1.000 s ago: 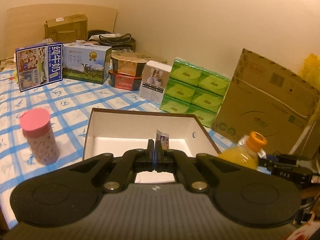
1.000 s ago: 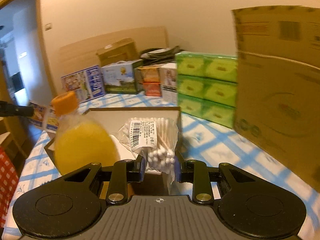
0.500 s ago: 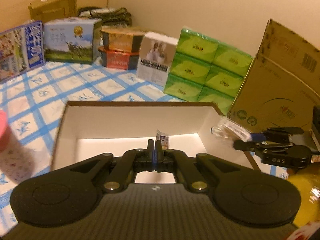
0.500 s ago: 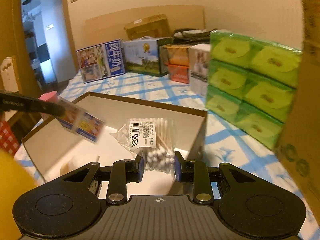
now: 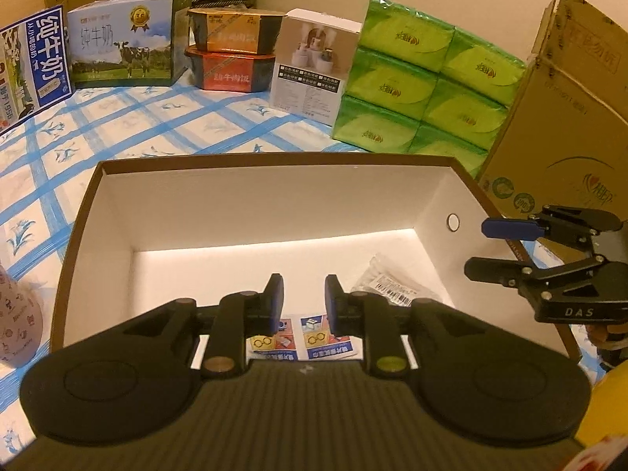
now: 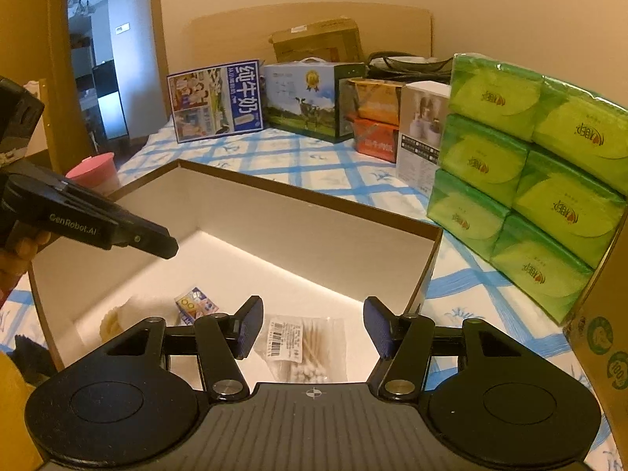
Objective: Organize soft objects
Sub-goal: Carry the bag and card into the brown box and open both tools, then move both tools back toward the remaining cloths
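Observation:
An open box with white inner walls (image 5: 251, 204) lies on the blue-checked cloth. My left gripper (image 5: 303, 306) hangs over its near side, jaws opening, nothing pressed between them. Small blue-and-red packets (image 5: 306, 339) lie on the box floor just beneath it. My right gripper (image 6: 312, 329) is over the box's right end (image 6: 314, 231), jaws opening and standing apart. The clear bag of cotton swabs (image 6: 302, 347) lies flat below it, free of the pads. The bag (image 5: 388, 286) also shows in the left wrist view, and the packets (image 6: 196, 306) in the right one.
A stack of green tissue packs (image 5: 424, 86) and a big cardboard carton (image 5: 557, 125) stand right behind the box. Milk cartons (image 5: 121, 43) and other boxes line the back wall. A pink-lidded cup (image 6: 94, 170) stands left of the box. A pale soft lump (image 6: 129, 314) lies inside.
Both grippers have come down over the box and their jaws have parted. The packets left the left gripper and the swab bag left the right; both now lie on the box floor.

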